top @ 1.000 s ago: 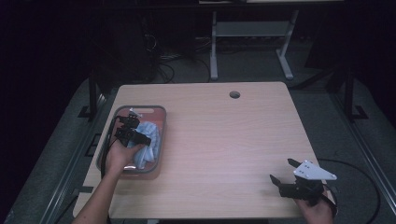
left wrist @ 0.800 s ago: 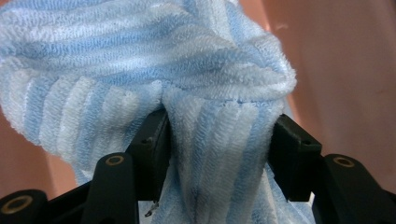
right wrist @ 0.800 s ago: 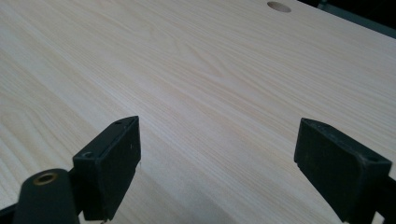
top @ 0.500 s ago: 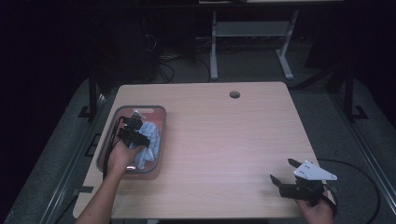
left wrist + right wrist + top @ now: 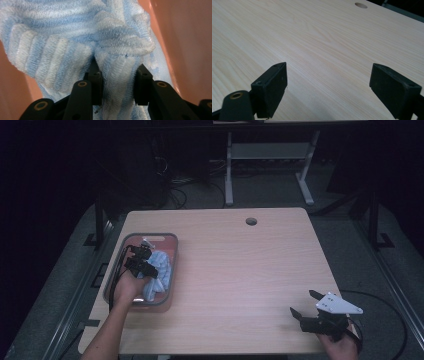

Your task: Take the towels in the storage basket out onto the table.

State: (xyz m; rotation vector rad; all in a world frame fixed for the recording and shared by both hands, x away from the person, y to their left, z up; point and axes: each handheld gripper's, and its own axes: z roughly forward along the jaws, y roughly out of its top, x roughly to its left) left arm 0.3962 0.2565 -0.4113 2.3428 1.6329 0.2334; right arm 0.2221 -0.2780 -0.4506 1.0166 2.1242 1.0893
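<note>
- A light wooden bench (image 5: 240, 270) is seen under both claws, with a round hole (image 5: 251, 221) near its far edge, well ahead of the right claw.
- A pinkish tray (image 5: 167, 240) with a grey rim is placed at the bench's left side; the left claw is lowered into it, and the tray's pink walls are seen on both sides of that claw in the left gripper view.
- A blue-and-white striped towel (image 5: 75, 37) is bunched inside the tray, directly under and ahead of the left claw; in the high view part of it (image 5: 161, 265) is shown just right of that claw.
- The left claw (image 5: 117, 85) is closed on a fold of the towel, the cloth being pinched between its two black jaws; in the high view the claw (image 5: 142, 262) is held over the tray by the left hand (image 5: 127, 287).
- The right claw (image 5: 332, 87) is held wide open above bare bench wood, nothing being between its jaws; in the high view it (image 5: 305, 302) is seen near the bench's front right corner, well apart from the tray, with a grey three-cornered plate (image 5: 337, 304) on top.
</note>
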